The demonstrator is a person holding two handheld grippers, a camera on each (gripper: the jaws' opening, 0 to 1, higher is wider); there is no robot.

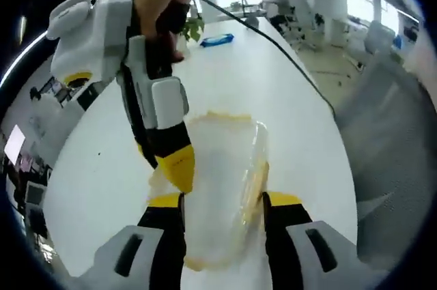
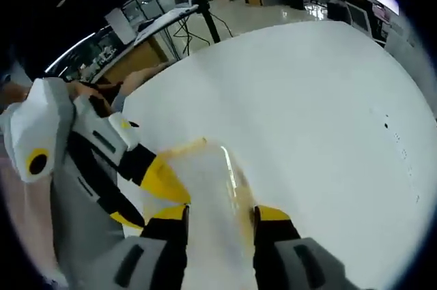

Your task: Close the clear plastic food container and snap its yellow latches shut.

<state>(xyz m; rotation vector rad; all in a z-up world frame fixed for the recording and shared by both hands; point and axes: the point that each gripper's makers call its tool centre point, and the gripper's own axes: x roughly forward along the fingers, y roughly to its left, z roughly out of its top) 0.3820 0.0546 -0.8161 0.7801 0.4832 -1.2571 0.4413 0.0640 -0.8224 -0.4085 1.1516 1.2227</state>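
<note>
Clear container (image 1: 222, 181), no legible writing

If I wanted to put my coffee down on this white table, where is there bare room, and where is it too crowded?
Free: the wide white table beyond and beside the clear container, and in the left gripper view the stretch up toward the blue item at the far end. Crowded: right around the container, where the left gripper and right gripper both meet.
</note>
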